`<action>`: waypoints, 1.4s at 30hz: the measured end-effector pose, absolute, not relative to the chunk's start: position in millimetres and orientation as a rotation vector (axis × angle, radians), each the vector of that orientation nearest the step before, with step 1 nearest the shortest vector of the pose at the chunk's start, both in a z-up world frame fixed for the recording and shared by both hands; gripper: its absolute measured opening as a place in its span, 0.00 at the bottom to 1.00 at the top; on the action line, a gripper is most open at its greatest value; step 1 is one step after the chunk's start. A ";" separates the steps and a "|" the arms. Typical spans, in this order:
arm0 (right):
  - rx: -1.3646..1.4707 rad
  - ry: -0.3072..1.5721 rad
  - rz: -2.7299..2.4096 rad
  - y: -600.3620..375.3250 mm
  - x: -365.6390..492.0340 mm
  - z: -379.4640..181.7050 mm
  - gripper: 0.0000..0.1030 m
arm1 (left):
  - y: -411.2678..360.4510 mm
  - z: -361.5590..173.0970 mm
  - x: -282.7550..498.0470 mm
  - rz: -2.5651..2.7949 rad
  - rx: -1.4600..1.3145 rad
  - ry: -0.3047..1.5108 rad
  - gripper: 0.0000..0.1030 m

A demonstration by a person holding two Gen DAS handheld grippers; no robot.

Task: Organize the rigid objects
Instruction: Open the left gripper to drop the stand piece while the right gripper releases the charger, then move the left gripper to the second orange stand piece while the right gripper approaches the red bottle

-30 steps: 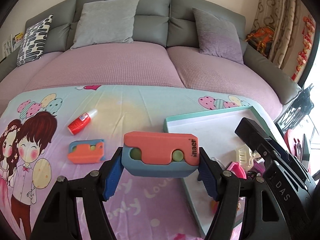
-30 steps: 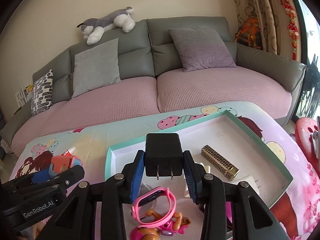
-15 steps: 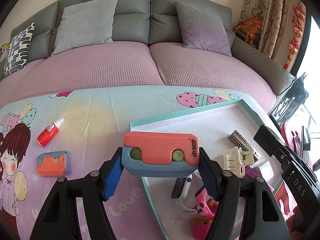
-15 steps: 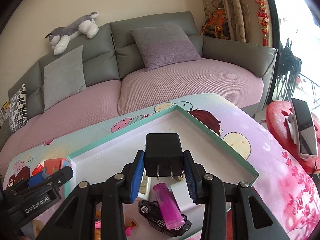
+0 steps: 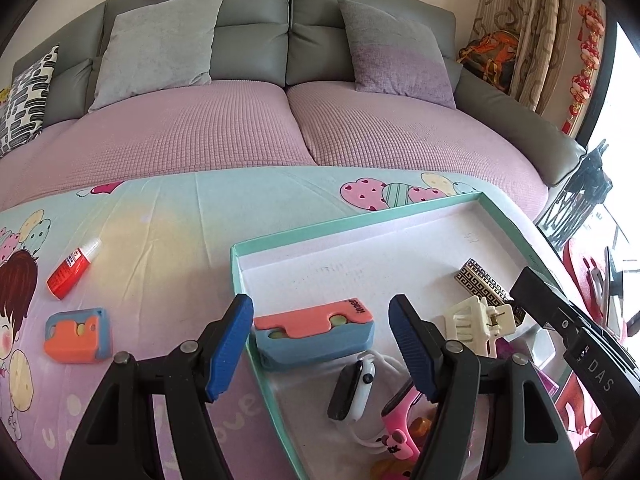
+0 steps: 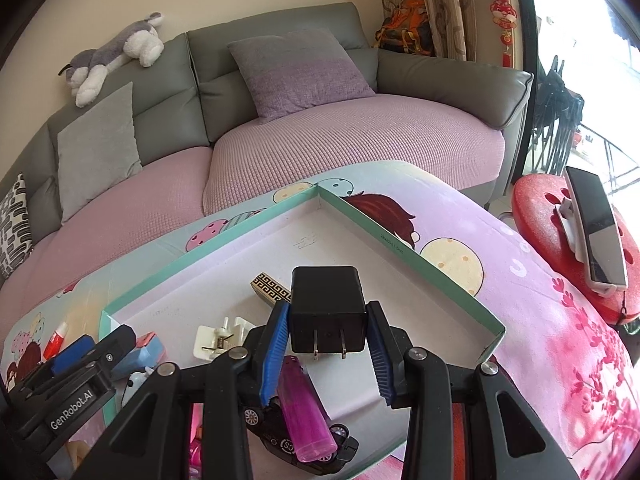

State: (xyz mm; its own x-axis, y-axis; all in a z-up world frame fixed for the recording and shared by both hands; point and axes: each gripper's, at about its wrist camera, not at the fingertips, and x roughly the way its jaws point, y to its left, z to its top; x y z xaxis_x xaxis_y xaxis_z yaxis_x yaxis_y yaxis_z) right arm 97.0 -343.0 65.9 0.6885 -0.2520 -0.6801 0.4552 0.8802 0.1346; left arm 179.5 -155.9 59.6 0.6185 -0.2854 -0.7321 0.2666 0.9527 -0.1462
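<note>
My left gripper (image 5: 320, 344) is open above the near left corner of the teal-rimmed tray (image 5: 352, 226). The orange and blue block (image 5: 316, 334) lies free in the tray between the blue pads. My right gripper (image 6: 326, 354) is shut on a black plug adapter (image 6: 326, 308), prongs toward the camera, held over the tray (image 6: 400, 240). A second orange and blue block (image 5: 76, 336) and a red glue bottle (image 5: 72, 268) lie on the cloth left of the tray.
The tray holds a cream hair claw (image 5: 476, 326), a patterned black and gold bar (image 5: 486, 284), a smartwatch (image 5: 352, 388), pink toys (image 5: 400, 420), a pink lighter (image 6: 302, 416) and a black toy car (image 6: 288, 440). A sofa (image 5: 280, 128) stands behind; a red stool (image 6: 576, 248) at right.
My left gripper opened and let go of the orange and blue block, which now rests in the tray. My right gripper moved further right over the tray, still holding the adapter.
</note>
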 end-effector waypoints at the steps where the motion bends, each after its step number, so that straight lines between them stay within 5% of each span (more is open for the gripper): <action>1: 0.306 0.708 -0.407 -343.0 96.9 65.6 0.40 | -155.0 60.1 179.6 -0.316 -0.028 0.848 0.70; 12: 0.264 0.694 -0.402 -332.8 97.4 74.1 0.58 | -133.3 67.8 179.6 -0.248 -0.045 0.869 0.70; 24: 0.156 0.702 -0.230 -271.5 116.7 76.4 0.87 | -72.0 76.7 177.0 -0.021 -0.057 0.869 0.93; 29: 0.098 0.729 -0.154 -238.2 125.2 71.8 0.89 | -42.0 73.8 174.2 0.062 -0.097 0.886 0.93; 33: 0.073 0.728 -0.098 -216.2 126.5 70.4 1.00 | -16.9 71.5 169.1 0.138 -0.103 0.884 0.95; 42: 0.058 0.728 -0.022 -182.4 130.0 68.5 1.00 | 37.5 62.4 152.5 0.265 -0.165 0.886 0.98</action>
State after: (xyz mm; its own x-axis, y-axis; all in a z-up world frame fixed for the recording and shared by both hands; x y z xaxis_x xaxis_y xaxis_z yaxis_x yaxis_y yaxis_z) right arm 130.0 -182.4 68.5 0.7463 -0.0002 -0.6656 0.0406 0.9981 0.0453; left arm 152.5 37.5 62.4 0.6027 0.1603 -0.7817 -0.2959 0.9547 -0.0324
